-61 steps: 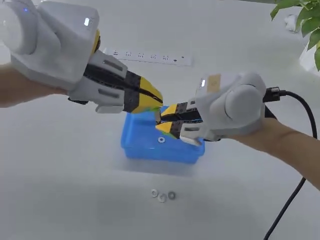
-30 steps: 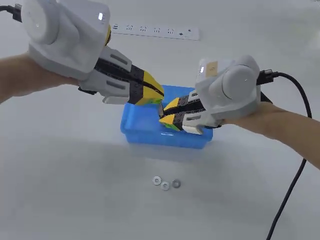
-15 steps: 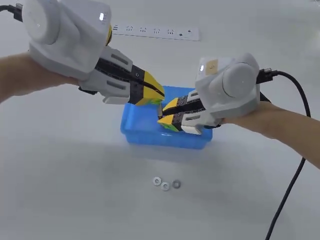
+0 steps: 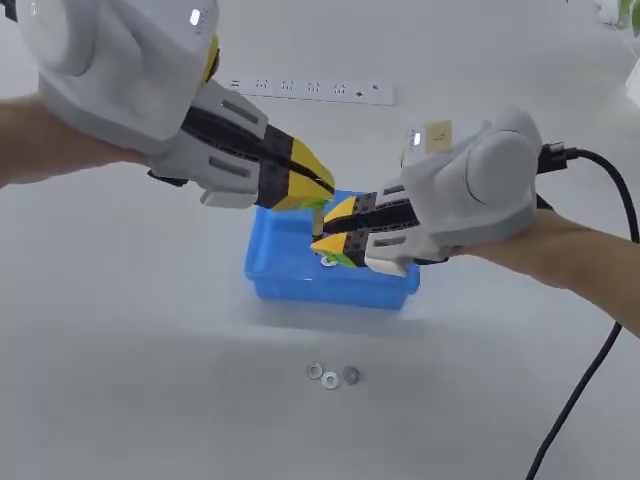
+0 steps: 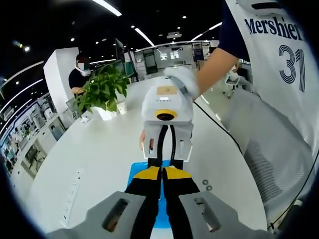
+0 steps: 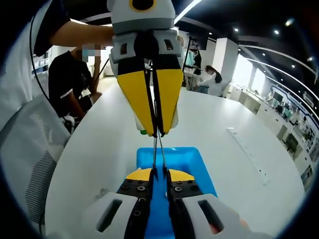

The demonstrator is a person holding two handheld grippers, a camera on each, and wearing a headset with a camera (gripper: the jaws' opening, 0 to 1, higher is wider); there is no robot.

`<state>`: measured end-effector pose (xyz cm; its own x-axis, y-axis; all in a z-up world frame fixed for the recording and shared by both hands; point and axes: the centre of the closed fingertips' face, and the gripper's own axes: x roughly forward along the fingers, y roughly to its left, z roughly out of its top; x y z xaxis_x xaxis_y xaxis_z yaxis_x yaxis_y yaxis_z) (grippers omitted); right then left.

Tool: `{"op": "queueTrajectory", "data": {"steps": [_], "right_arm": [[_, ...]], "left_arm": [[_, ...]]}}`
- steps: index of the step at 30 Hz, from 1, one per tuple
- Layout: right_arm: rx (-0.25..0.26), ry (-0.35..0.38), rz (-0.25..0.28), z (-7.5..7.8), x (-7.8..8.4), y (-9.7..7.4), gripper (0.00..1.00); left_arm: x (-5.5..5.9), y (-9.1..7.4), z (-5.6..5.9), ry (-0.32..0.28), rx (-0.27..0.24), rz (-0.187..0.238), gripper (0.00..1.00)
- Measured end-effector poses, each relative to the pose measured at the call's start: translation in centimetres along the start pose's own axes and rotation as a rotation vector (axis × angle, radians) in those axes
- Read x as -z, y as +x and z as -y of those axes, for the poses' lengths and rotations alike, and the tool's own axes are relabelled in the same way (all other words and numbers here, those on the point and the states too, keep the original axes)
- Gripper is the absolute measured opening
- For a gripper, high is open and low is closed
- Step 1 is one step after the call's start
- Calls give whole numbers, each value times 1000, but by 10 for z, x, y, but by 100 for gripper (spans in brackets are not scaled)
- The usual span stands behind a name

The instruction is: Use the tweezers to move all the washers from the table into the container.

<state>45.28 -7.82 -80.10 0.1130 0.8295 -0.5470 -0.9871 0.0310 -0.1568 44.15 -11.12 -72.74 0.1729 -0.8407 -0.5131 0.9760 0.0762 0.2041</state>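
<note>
Looks like one washer (image 4: pixel 328 262) is in the blue container (image 4: pixel 272 282), with three washers (image 4: pixel 331 376) left on the table (image 4: pixel 150 390) near it. The left gripper (image 4: pixel 318 188) and right gripper (image 4: pixel 325 247) both have their fingers pinching the tweezers (image 6: pixel 157 149) over the container

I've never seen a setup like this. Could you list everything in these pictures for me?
table: one, white, under everything
container: one, blue, mid-table; what looks like one washer lies inside
washers: three, silver, on the table before the container
tweezers: one pair, metal, above the container
power strip: one, white, far side of table
cable: one, black, right side of table
potted plant: one, green, far end of table
left gripper: one, white, yellow-tipped fingers shut on tweezers
right gripper: one, white, yellow-tipped fingers shut on tweezers
</note>
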Motion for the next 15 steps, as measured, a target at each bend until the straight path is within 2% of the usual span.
{"op": "queueTrajectory", "data": {"steps": [3,7,15], "right_arm": [[-6,1,3,-7,-3,-6,12],[-36,24,23,-20,-8,-12,13],[-71,29,1,-50,-4,-13,13]], "left_arm": [[-6,-3,8,8,13,-2,5],[-10,-6,20,10,28,-11,5],[-13,-7,51,-6,55,-4,5]]}}
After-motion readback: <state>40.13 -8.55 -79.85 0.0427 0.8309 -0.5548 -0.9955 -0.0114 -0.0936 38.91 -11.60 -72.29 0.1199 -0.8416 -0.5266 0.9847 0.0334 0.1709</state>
